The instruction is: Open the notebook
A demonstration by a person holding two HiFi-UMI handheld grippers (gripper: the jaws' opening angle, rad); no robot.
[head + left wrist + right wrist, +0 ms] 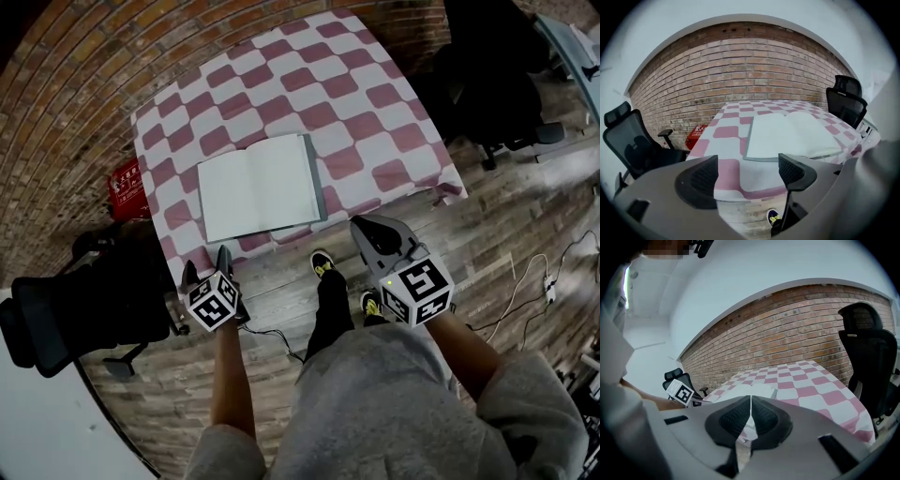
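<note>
Notebook [260, 187]: lay open and flat, blank pages up, close to the near edge of the surface [375, 103] and nearer its left corner. A grey cover edge showed along the right side of the pages.
Task state: looked done. Both halves rested on the checked cloth with nothing left to lift.
Left gripper [207, 267]: jaws released and wide apart, nothing between them. It was held off the near edge, tilted down toward the notebook and touching nothing, probably kept clear so the pages could lie undisturbed.
Right gripper [357, 224]: jaws clenched together on nothing. It hung beyond the near edge, to the right of the notebook and apart from it, and seemed idle.
Surroundings: black chair [56, 319] off the left side; brick wall beyond the far edge.
</note>
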